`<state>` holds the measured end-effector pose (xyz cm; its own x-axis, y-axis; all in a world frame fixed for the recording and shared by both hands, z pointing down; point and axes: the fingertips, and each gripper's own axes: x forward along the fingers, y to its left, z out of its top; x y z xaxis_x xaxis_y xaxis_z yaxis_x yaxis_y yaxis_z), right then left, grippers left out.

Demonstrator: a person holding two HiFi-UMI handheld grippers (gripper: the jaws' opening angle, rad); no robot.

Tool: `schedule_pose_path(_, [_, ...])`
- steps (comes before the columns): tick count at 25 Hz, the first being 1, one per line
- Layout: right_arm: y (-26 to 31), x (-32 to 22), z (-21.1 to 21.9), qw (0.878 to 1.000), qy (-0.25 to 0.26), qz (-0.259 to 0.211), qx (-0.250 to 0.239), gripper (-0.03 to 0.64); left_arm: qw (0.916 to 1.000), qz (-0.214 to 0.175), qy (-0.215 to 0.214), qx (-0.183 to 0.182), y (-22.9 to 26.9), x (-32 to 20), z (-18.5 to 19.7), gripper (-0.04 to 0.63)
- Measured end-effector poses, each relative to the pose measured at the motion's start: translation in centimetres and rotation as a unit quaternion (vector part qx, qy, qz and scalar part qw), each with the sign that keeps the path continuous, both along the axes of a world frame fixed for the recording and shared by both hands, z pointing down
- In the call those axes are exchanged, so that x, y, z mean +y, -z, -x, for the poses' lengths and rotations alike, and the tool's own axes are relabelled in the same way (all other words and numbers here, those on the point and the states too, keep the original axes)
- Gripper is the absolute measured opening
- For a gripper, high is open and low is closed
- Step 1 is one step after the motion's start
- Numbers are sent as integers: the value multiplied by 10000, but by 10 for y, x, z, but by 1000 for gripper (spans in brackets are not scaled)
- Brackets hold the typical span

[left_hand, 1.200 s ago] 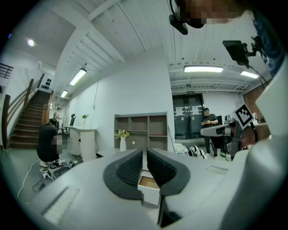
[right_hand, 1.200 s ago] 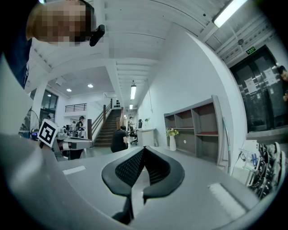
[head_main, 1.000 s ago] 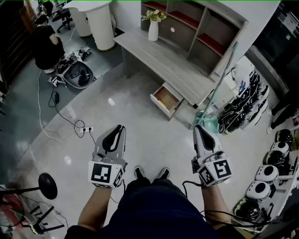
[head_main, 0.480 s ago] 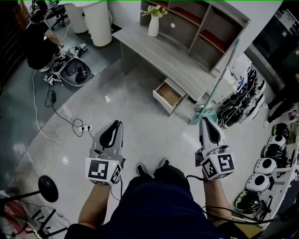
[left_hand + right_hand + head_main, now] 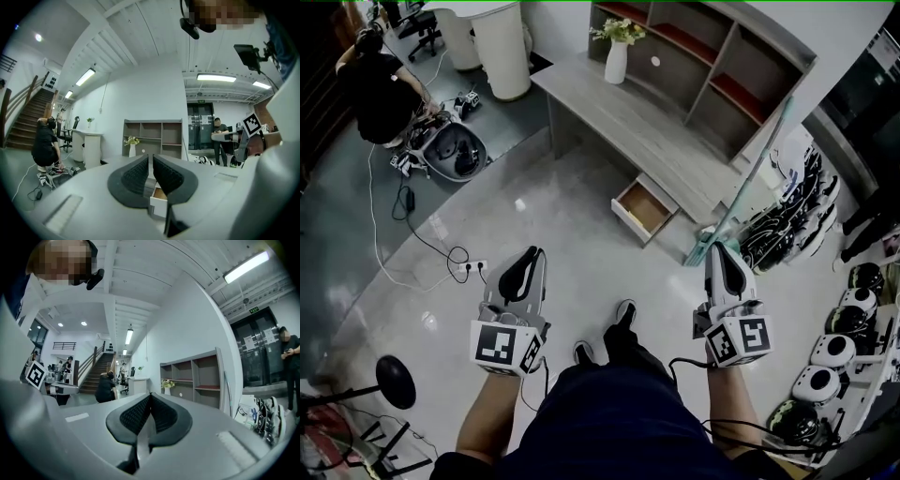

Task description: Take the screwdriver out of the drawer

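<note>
Far left, a cable (image 5: 422, 246) and power strip (image 5: 474, 267) trail across the floor, and a sideways step there could snag a foot. The left gripper (image 5: 531, 255) points level, jaws a slim slit apart with nothing between them. The drawer (image 5: 627, 212) hangs open under the grey surface (image 5: 637, 117), well ahead of the 2 grippers. The screwdriver should lie inside, but I cannot make it out from here, so a blind reach risks bumping the drawer's wall. The right gripper (image 5: 719, 253) has its jaws pressed together, empty; arriving like that, it would only shove the tool. Right of the drawer, a leaning teal pole (image 5: 752, 164) could topple if clipped, and helmets (image 5: 834, 352) crowd the far right.
</note>
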<state>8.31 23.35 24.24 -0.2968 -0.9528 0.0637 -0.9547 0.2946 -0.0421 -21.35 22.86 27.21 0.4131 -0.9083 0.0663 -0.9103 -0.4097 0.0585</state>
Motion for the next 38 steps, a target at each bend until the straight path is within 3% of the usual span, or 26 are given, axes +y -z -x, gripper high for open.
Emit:
schedule_pose_path(7, [-5, -63, -11, 9994, 307, 18, -128, 6, 9997, 22, 216, -137, 5, -48, -17, 32])
schedule_pose_path(21, [-52, -173, -65, 9940, 819, 572, -456, 6, 9974, 276, 470, -467, -2, -131, -85, 32])
schedule_pose_path(27, [-83, -205, -74, 9907, 825, 982, -457, 6, 9963, 422, 384, -645, -13, -163, -100, 32])
schedule_pose_path(38, [-124, -254, -57, 9856, 673, 1536, -207, 6, 9975, 574, -102, -399, -30, -248, -98, 32])
